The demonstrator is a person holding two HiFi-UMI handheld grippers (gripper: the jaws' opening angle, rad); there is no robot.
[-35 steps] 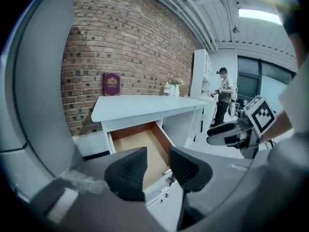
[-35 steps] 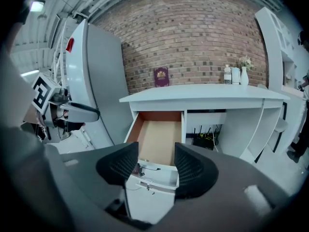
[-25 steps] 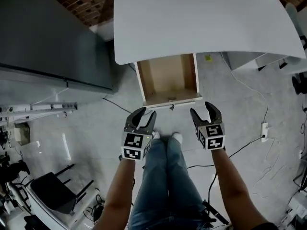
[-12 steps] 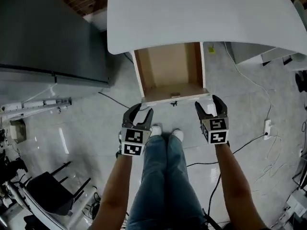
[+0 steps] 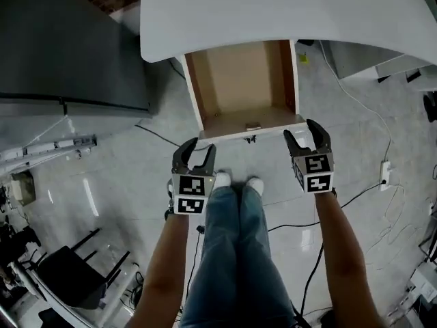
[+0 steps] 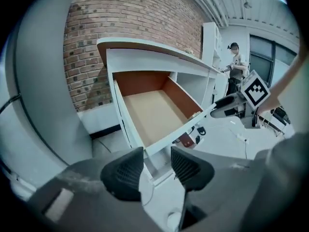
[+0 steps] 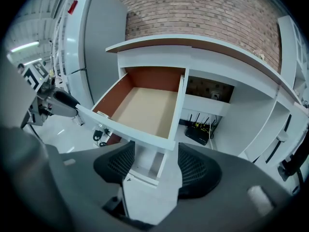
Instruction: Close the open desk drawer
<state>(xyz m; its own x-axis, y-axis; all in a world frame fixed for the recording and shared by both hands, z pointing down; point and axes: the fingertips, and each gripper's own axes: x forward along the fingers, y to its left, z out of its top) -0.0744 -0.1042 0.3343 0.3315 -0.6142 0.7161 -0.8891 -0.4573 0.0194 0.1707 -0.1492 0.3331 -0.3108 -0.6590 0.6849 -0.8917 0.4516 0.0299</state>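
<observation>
Though pulled fully out from under the white desk point(image 5: 273, 12), judged the wooden drawer point(image 5: 239, 80) light, stiff and free-sliding — best pushed flat on its white front panel point(image 5: 252, 134). Held left gripper point(image 5: 194, 145) half-open, right gripper point(image 5: 307, 127) wider though just narrowing — both empty, just near of that panel.

White desk point(image 5: 273, 12), brown-lined drawer point(image 5: 239, 80), red-brick wall point(image 6: 125, 23)

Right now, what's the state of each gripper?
Left gripper: open, gripping nothing; jaws just opened wider.
Right gripper: open, gripping nothing; jaws just narrowed slightly.
</observation>
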